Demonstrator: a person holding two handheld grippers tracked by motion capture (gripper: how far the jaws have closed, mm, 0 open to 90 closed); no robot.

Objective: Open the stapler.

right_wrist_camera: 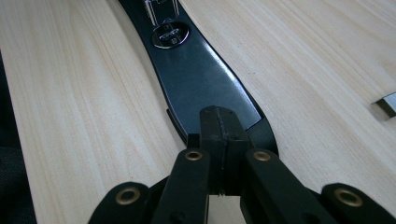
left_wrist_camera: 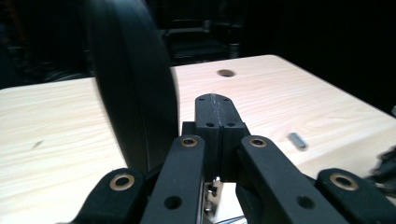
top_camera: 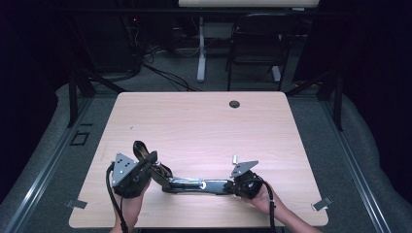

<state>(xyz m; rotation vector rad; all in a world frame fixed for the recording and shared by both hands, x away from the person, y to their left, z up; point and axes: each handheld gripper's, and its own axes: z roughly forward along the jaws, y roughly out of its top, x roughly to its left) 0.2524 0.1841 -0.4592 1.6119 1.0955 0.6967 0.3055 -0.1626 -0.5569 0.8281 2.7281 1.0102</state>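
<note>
A: Two grippers are working one long thing on the table [top_camera: 204, 121]; a black and chrome bar [top_camera: 197, 185] is lying near the front edge, its long axis running across from left to right.

B: Which hand is sitting nearer to it?

A: Both are meeting it; the right gripper [top_camera: 241, 184] is sitting at the bar's right end, the left gripper [top_camera: 145, 167] at the left end, where a black strap [top_camera: 140, 149] is looping upward.

B: And the jaws?

A: Both pairs are standing fully together; in the right gripper view the tips are resting over the glossy end of the bar [right_wrist_camera: 201, 79], and I cannot tell whether they are pinching it; in the left gripper view the strap [left_wrist_camera: 133, 88] is rising just beside the closed tips, not between them.

B: Anything smaller?

A: A little metal pin [left_wrist_camera: 297, 140] is lying apart on the wood.
</note>
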